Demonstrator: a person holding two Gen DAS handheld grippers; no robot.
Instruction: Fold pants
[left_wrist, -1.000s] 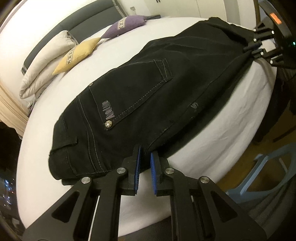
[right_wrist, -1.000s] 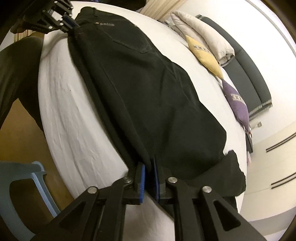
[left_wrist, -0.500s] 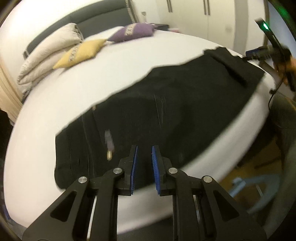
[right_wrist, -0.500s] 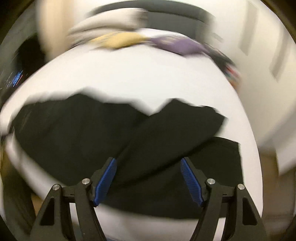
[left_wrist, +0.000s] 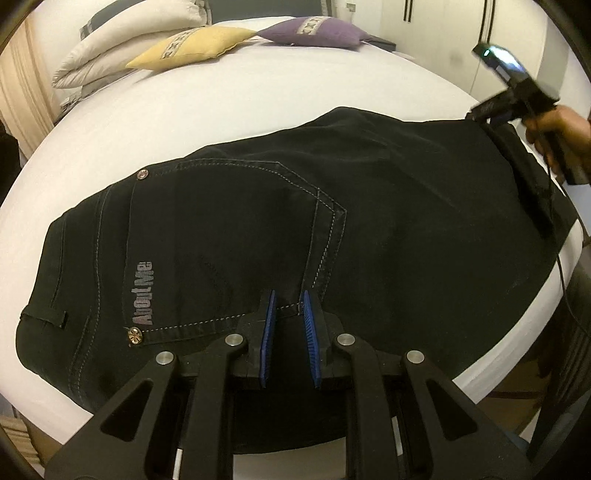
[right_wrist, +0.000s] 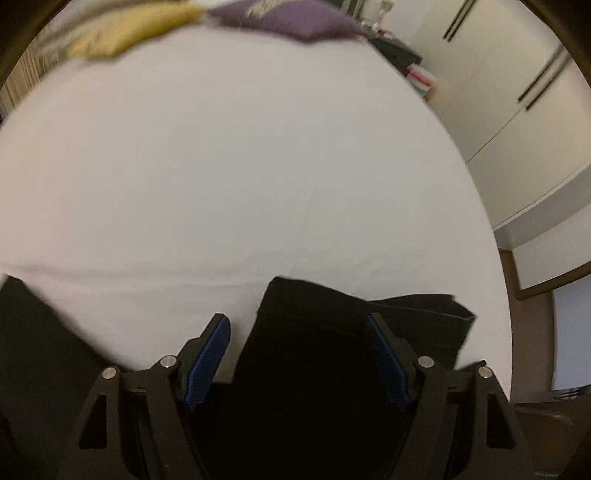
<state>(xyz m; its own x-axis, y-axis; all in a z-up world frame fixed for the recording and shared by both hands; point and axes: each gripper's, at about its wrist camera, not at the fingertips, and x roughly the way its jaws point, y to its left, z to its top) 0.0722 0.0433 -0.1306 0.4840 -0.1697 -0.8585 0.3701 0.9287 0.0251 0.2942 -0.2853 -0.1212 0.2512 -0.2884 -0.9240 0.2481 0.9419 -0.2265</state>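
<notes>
Black pants (left_wrist: 258, 221) lie flat on the white bed (left_wrist: 240, 110), folded lengthwise, back pocket with a grey logo facing up. My left gripper (left_wrist: 288, 299) hovers over the pocket's lower corner, its blue pads a small gap apart with nothing between them. My right gripper (right_wrist: 295, 325) is wide open above the leg ends (right_wrist: 325, 332), which lie folded near the bed's front edge. The right gripper also shows in the left wrist view (left_wrist: 517, 99), at the far end of the pants.
A yellow cushion (left_wrist: 192, 46), a purple cushion (left_wrist: 314, 31) and a folded cream duvet (left_wrist: 122, 44) lie at the head of the bed. White wardrobe doors (right_wrist: 517, 103) stand to the right. The bed edge drops off close in front.
Both grippers have let go of the pants' near edge. The right one opened wide and swung to face the leg ends. The left one moved over the back pocket.
</notes>
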